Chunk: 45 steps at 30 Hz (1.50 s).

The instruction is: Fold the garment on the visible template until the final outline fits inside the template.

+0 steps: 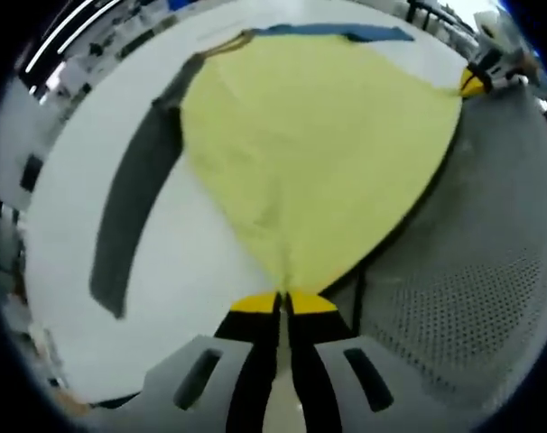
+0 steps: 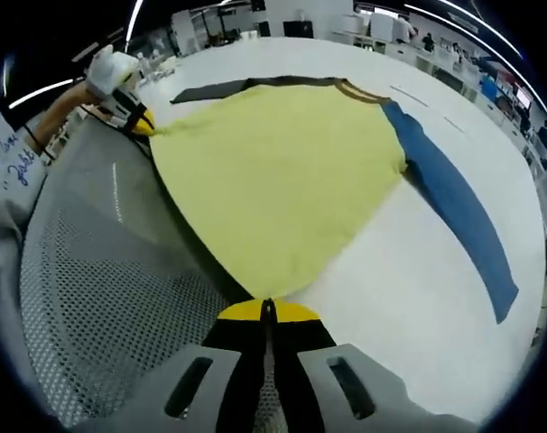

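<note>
Yellow shirt [image 1: 319,153] spread on white counter [image 1: 192,262], hem corners pinched in closed left gripper [image 1: 282,302] and right gripper [image 2: 268,308]; best kept taut and level, folded evenly, sleeves in sight.

One garment [image 1: 319,153] is counted, a yellow top spread flat, and two sleeves are counted on it: one dark grey sleeve [image 1: 134,212] and one blue sleeve [image 2: 458,212]. One white counter [image 1: 192,262] is seen under it. One grey perforated surface [image 2: 102,298] is counted beside the garment. Two hand-held grippers are counted: the left hand-held gripper [image 1: 282,302] and the right hand-held gripper [image 2: 268,308], each with two jaws pressed together on a corner of the garment's hem. One gloved hand [image 2: 109,70] is counted.
</note>
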{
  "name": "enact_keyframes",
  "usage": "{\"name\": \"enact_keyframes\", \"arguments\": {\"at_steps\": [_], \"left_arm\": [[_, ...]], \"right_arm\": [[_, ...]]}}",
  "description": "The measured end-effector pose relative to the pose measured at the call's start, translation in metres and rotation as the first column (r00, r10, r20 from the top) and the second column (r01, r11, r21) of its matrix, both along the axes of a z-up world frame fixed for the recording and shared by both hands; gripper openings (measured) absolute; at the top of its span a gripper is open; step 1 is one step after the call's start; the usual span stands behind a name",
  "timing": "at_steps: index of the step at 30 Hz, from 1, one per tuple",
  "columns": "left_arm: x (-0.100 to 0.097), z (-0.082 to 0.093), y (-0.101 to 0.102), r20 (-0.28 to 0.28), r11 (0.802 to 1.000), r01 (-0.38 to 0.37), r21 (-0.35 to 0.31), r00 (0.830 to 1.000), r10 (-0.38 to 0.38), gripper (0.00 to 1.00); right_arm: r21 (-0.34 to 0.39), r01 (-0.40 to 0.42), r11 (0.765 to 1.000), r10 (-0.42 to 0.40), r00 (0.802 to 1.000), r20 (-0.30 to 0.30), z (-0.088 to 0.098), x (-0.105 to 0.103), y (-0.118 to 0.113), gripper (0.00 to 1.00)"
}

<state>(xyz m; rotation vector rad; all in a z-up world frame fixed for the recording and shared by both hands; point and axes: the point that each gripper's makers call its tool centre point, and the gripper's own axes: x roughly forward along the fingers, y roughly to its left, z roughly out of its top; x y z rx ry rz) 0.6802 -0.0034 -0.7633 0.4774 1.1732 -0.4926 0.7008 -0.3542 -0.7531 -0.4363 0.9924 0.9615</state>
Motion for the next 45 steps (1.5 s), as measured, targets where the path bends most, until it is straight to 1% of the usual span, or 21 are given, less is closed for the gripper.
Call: {"name": "enact_keyframes", "arguments": {"at_steps": [5,14,21,27,30,36,45], "left_arm": [[-0.001,-0.006,0.0,-0.014,1.0,0.005,0.007,1.0,-0.005,0.0],[-0.003,-0.013,0.0,-0.027,1.0,0.005,0.016,1.0,-0.005,0.0],[-0.002,-0.015,0.0,-0.03,1.0,0.006,0.015,1.0,-0.006,0.0],[-0.002,-0.018,0.001,-0.038,1.0,0.001,0.009,0.999,0.0,0.0],[-0.002,-0.019,0.002,-0.046,1.0,-0.003,0.006,0.999,0.003,0.0],[-0.003,-0.019,0.001,-0.045,1.0,-0.002,0.001,0.999,0.002,0.0],[-0.002,-0.019,0.002,-0.058,1.0,-0.017,-0.007,0.998,0.016,0.0]], "right_arm": [[-0.02,0.0,1.0,0.0,1.0,-0.014,-0.009,-0.002,-0.002,0.02],[-0.036,0.011,0.999,-0.012,1.0,-0.026,-0.017,-0.004,-0.003,0.02],[-0.053,0.004,0.999,-0.006,1.0,-0.03,-0.023,-0.004,-0.004,0.02],[-0.053,0.0,0.999,-0.002,0.999,-0.037,-0.025,-0.003,-0.004,0.02],[-0.055,-0.001,0.998,-0.002,0.999,-0.046,-0.027,-0.004,-0.004,0.02],[-0.063,-0.006,0.998,0.002,0.998,-0.061,-0.031,-0.004,-0.005,0.02],[-0.048,0.013,0.999,-0.016,0.998,-0.065,-0.032,-0.001,-0.004,0.03]]}}
